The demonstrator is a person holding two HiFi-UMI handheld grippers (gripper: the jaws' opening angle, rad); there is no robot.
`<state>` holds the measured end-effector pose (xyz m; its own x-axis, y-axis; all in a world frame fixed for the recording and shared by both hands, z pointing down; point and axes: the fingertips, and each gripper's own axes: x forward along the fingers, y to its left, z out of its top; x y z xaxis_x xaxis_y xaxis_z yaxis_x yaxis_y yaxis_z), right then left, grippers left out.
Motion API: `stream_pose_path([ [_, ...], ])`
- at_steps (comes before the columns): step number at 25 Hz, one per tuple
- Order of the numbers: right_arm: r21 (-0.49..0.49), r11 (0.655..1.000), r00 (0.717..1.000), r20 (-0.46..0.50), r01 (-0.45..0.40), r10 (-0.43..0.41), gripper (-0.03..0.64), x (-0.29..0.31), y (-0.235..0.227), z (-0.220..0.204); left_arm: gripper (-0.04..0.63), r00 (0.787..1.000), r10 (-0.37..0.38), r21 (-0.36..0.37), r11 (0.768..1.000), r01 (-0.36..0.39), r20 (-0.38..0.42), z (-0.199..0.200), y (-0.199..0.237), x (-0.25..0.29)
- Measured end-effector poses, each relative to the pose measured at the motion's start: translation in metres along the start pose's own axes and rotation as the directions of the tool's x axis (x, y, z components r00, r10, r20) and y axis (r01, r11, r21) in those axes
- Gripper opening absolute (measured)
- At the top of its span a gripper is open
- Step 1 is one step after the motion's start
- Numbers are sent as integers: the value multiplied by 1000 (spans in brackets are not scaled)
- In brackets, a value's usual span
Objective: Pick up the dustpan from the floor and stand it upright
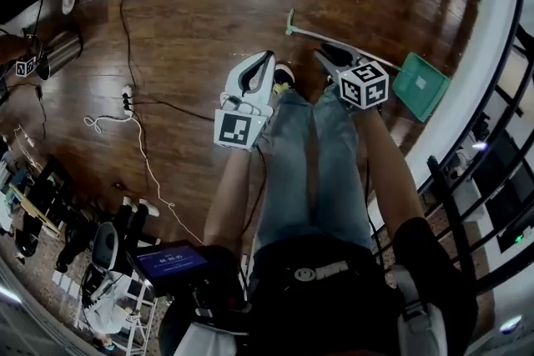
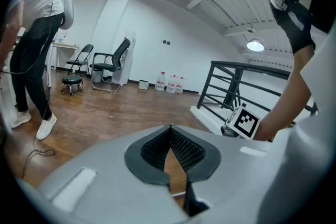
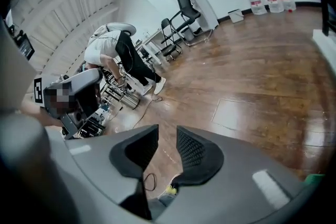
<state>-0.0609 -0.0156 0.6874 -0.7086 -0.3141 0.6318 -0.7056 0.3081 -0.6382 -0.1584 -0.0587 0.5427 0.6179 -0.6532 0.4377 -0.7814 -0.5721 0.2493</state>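
The green dustpan (image 1: 420, 85) lies flat on the wooden floor (image 1: 209, 4), and its long pale handle (image 1: 309, 32) stretches away from the pan. The right gripper (image 1: 327, 58) hangs over the handle close to the pan, jaws apart and empty. The left gripper (image 1: 265, 62) is further from the pan, jaws together on nothing. The right jaws should probably go squarely across the handle, clamp firmly, then tip it up about the pan's edge.
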Motion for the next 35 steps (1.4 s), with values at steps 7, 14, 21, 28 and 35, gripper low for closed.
stream_pose_path([
  [7, 35, 999, 997, -81, -8, 11, 141, 84, -70, -56, 51, 995, -72, 83, 994, 77, -66, -77, -5, 46],
  [14, 5, 1000, 981, -193, -25, 25, 173, 196, -127, -96, 51, 996, -44, 48, 998, 48, -77, -145, 25, 72],
  [21, -30, 999, 883, -467, 33, -44, 245, 287, -164, -151, 50, 997, -10, 40, 999, 14, -78, -192, 57, 78],
  [28, 76, 983, 850, -517, 165, -103, 213, 286, -173, -153, 48, 997, 1, 33, 999, 2, -77, -195, 69, 71],
  [35, 117, 976, 789, -610, 184, -75, 198, 283, -157, -189, 48, 998, -5, 19, 1000, 6, -57, -193, 67, 67],
])
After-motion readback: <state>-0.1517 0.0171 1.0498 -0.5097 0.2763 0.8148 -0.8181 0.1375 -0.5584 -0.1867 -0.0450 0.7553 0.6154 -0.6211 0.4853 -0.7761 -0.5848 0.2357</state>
